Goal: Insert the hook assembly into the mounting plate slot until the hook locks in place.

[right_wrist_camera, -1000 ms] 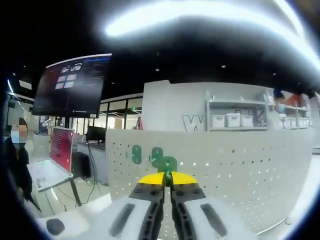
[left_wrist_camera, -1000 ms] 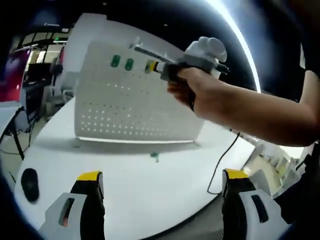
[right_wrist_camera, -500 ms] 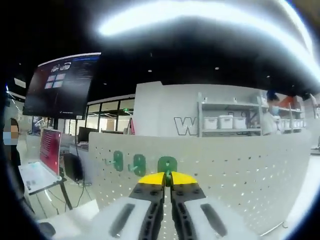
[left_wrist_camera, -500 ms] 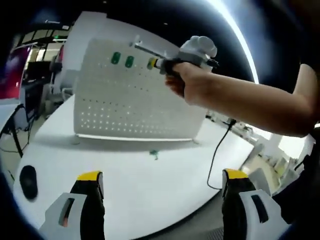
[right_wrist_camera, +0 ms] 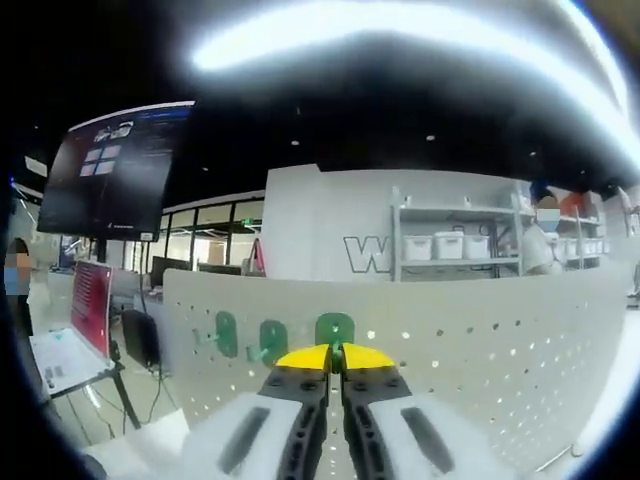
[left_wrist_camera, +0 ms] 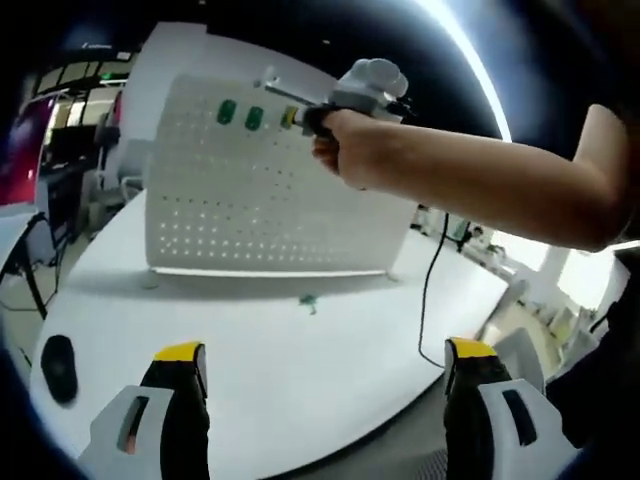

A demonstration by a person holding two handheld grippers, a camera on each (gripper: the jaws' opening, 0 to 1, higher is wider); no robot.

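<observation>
We see the third green hook (right_wrist_camera: 334,328) against the upright pegboard mounting plate (right_wrist_camera: 480,350) near its top edge, just beside two mounted hooks (left_wrist_camera: 241,115); right hand-held gripper (right_wrist_camera: 335,357) jaws together on it. Left hand-held gripper (left_wrist_camera: 325,362) jaws apart over the white surface (left_wrist_camera: 270,360), where a small green piece (left_wrist_camera: 309,301) lies near the plate's foot

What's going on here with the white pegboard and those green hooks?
A person is fitting green hooks into an upright white pegboard standing on a white table. The right gripper, jaws shut on a green hook, is up at the board's top row beside two mounted hooks. The left gripper hangs back over the table, jaws open. Whether the hook has locked isn't visible.
</observation>
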